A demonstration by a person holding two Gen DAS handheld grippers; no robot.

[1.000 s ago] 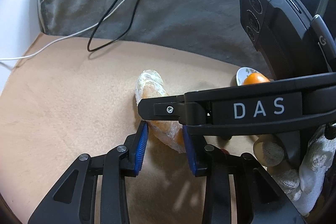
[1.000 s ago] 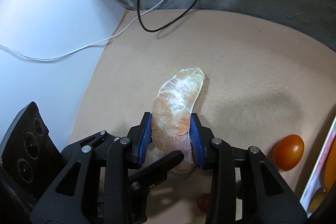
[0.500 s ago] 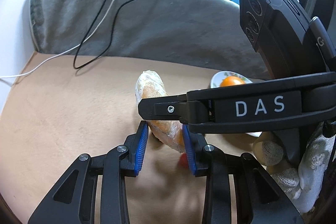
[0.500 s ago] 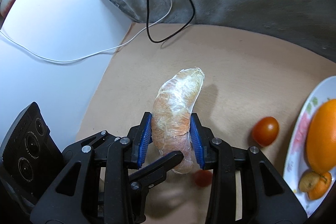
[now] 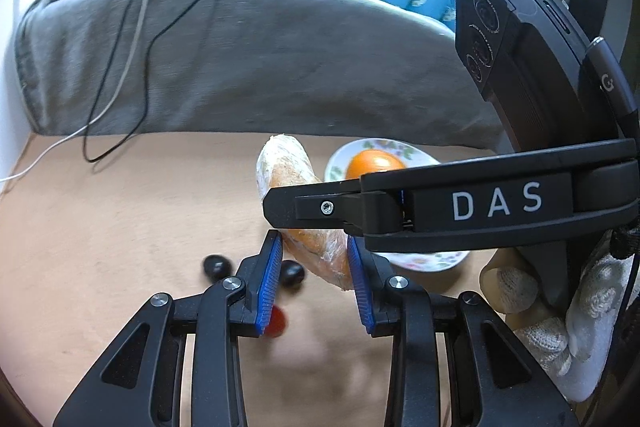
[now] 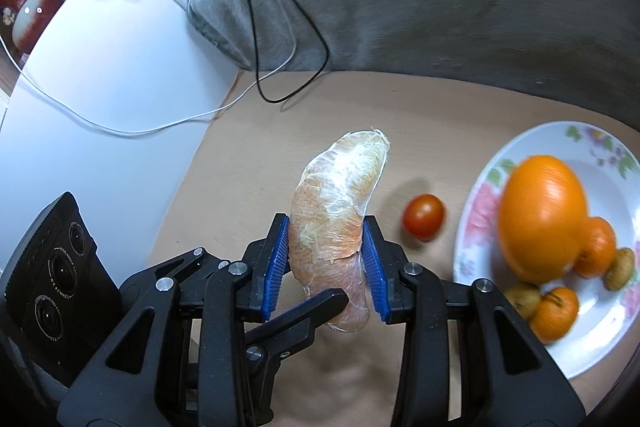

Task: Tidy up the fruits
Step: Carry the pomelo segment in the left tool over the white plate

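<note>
My right gripper [image 6: 326, 259] is shut on a plastic-wrapped orange fruit piece [image 6: 340, 203] and holds it above the tan table. The same wrapped piece [image 5: 292, 179] shows in the left wrist view, with its lower end between the blue pads of my left gripper [image 5: 316, 275], which stands open around it. A flowered white plate [image 6: 480, 223] at the right holds a large orange [image 6: 540, 215], small tangerines [image 6: 554, 313] and small brownish fruits. A cherry tomato [image 6: 423, 215] lies on the table left of the plate.
Two dark grapes [image 5: 216, 265] and a red cherry tomato [image 5: 277, 321] lie on the table under my left gripper. A grey blanket [image 5: 260, 59] with black and white cables bounds the far side. White floor lies past the table's left edge [image 6: 192, 163].
Both grippers have moved right and up with the wrapped piece. The plate with the oranges has come into full view, and the grapes have appeared below my left gripper.
</note>
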